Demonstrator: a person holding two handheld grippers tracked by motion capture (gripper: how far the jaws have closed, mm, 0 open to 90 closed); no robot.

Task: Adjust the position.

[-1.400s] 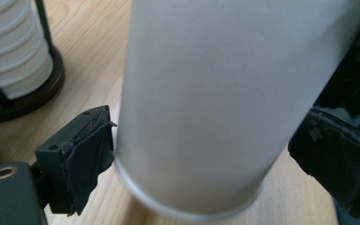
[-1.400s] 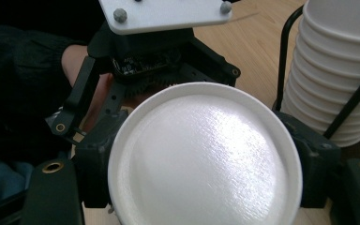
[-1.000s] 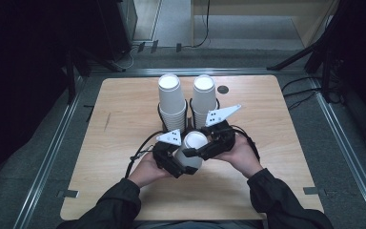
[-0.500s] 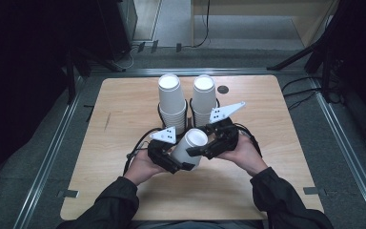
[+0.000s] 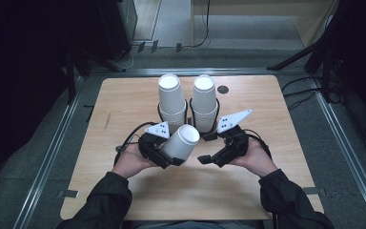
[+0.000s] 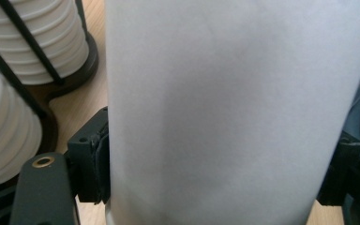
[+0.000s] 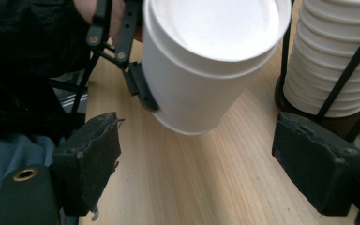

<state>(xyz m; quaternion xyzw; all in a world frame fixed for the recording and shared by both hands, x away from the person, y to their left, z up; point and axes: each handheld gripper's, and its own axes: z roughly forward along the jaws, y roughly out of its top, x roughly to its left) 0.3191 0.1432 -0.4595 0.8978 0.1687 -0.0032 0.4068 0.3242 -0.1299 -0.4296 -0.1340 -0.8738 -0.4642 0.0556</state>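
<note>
Left gripper (image 5: 169, 155) has its jaws clamped on the cup (image 5: 181, 141), tilted above the table (image 5: 124, 95) just before the two stacks (image 5: 171, 98), while the right gripper (image 5: 209, 159) gapes empty beside it, probably ready to assist.

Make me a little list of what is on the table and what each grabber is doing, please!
held thing: white paper cup, tilted, off the table
left gripper: shut on the cup's sides
right gripper: open, holding nothing, beside the cup
left stack of cups: upright in a black wire holder
right stack of cups: upright in a black wire holder, beside the first
table: light wood
</note>
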